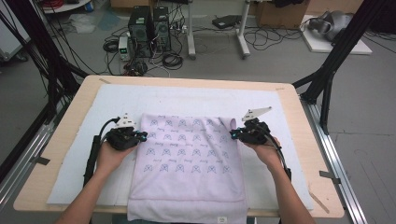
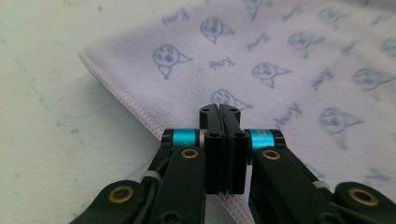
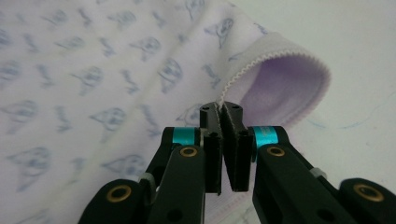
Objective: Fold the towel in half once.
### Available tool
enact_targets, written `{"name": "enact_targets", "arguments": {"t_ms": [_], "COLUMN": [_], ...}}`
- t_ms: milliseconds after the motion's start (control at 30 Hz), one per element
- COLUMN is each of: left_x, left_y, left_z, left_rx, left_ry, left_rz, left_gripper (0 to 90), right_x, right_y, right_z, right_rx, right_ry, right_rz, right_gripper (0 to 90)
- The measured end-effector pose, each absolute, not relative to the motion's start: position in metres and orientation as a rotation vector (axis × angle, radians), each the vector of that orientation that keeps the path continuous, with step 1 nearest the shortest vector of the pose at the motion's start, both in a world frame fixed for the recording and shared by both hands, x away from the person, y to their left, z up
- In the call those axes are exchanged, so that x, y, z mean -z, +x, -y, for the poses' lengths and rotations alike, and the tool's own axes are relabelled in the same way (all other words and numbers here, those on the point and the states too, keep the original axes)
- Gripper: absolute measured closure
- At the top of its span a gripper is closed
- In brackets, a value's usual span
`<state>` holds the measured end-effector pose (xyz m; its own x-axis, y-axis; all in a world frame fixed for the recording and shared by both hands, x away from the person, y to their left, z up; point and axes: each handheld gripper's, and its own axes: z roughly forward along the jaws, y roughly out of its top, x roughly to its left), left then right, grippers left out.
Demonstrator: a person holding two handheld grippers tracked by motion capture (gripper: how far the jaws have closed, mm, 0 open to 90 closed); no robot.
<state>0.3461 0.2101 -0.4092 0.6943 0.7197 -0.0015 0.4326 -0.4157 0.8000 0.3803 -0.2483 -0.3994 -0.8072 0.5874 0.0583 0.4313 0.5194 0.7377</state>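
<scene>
I've got both the left gripper (image 2: 219, 109) and right gripper (image 3: 220, 108) clenched on the printed lilac towel's (image 1: 187, 158) side hems; the right bite looks thin, perhaps one layer, so lifting could slip it.

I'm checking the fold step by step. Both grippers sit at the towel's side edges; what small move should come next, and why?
Probably lift both edges a little together. The left gripper has its fingers shut on the hem of the towel, and the right gripper pinches the opposite hem, where a corner already curls up. The towel lies flat on the white mat, so an even lift would start the fold.
</scene>
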Motion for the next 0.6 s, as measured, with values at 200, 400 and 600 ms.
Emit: {"name": "enact_targets", "arguments": {"t_ms": [200, 400, 600], "left_x": [0.398, 0.399, 0.395], "left_y": [0.3, 0.28, 0.326], "left_z": [-0.222, -0.231, -0.221], "left_rx": [-0.407, -0.353, -0.484], "left_ry": [2.05, 2.086, 2.068], "left_rz": [-0.808, -0.789, -0.833], "left_gripper": [88.2, 67.7, 67.1], "right_x": [0.387, 0.391, 0.382], "right_y": [0.336, 0.31, 0.347], "right_z": [0.261, 0.278, 0.27], "right_rx": [-1.197, -1.152, -1.21], "right_ry": [0.802, 0.817, 0.838], "right_rz": [-2.617, -2.692, -2.582], "right_gripper": [86.6, 68.9, 64.5]}}
